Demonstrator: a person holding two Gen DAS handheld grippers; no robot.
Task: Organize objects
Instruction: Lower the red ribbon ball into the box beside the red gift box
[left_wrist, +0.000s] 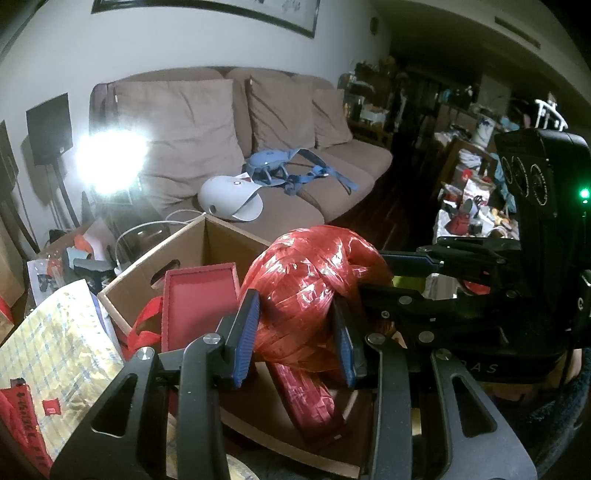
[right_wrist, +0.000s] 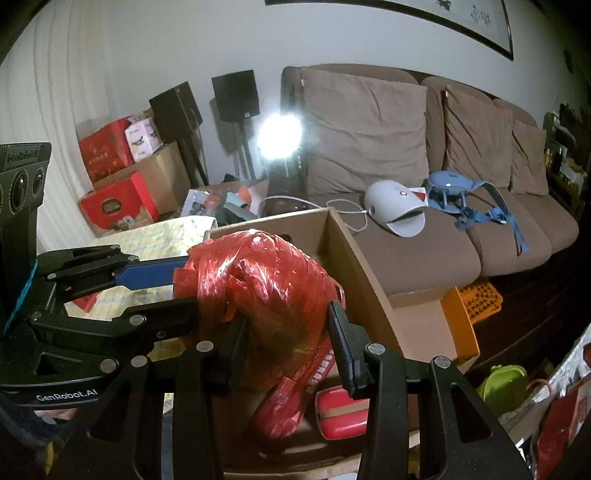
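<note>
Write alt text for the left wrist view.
Both grippers, the left gripper and the right gripper, clamp a ball of red plastic twine above an open cardboard box. A brown sofa stands behind.

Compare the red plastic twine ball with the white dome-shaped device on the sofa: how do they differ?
1. The red plastic twine ball is glossy, crinkled wound strips; the white dome-shaped device is smooth, matte and hard-looking.
2. The ball is clamped by the left gripper and right gripper above the brown cardboard box; the device lies untouched on the brown sofa.
3. A white cable runs by the device; none by the ball.
Both are rounded.
</note>
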